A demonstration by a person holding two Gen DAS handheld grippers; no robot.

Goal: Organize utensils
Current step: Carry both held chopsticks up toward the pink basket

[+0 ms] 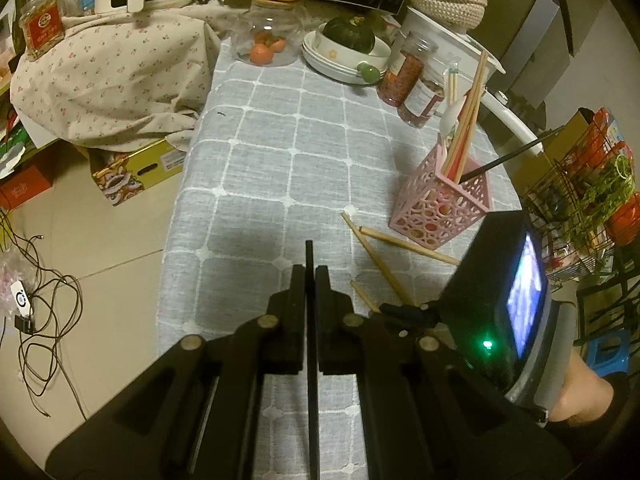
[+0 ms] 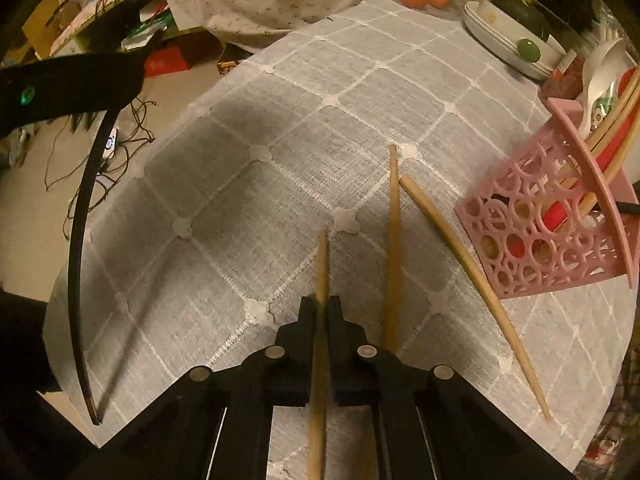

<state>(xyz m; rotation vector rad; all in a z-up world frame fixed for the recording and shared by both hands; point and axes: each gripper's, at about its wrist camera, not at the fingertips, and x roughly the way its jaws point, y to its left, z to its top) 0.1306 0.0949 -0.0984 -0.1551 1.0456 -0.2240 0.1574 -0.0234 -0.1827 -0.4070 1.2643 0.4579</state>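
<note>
Both tools clamped, left tool (image 1: 310, 276) on black chopstick (image 1: 310, 320), right tool (image 2: 321, 306) on wooden chopstick (image 2: 320, 344).

Grey checked table (image 2: 280, 152), wooden chopsticks (image 2: 394, 240), pink holder (image 2: 540, 240)

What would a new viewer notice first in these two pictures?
Probably the pink holder at the table's right side, full of chopsticks. Next, the right gripper shut on a wooden chopstick, two more lying beside it. The left gripper clamps a black chopstick.
</note>
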